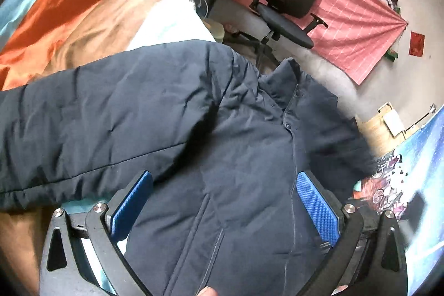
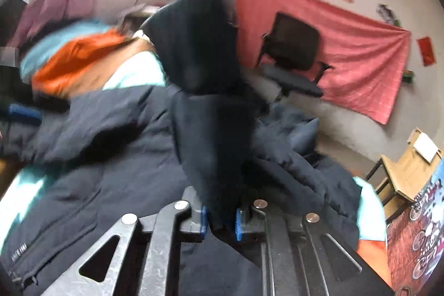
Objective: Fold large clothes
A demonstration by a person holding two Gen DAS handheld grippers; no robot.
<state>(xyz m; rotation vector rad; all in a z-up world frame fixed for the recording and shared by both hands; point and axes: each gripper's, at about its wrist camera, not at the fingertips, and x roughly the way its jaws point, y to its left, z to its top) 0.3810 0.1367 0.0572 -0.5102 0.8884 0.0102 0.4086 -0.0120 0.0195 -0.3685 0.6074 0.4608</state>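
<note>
A large dark navy padded jacket (image 1: pixel 211 146) lies front up on the bed, its left sleeve (image 1: pixel 83 129) stretched out to the left. My left gripper (image 1: pixel 224 201) is open just above the jacket's chest, its blue pads (image 1: pixel 316 201) on either side of the front zip. In the right wrist view my right gripper (image 2: pixel 220 221) is shut on the jacket's other sleeve (image 2: pixel 205 90), which stands up from the jaws above the jacket body (image 2: pixel 111 157). That view is blurred.
The bed carries orange, tan and light blue bedding (image 1: pixel 83 7). A black office chair (image 1: pixel 288 7) stands by a pink cloth on the wall (image 1: pixel 347 15). A wooden desk (image 2: pixel 408 174) stands at the right. A patterned cover (image 1: pixel 388 190) lies at the bed's right edge.
</note>
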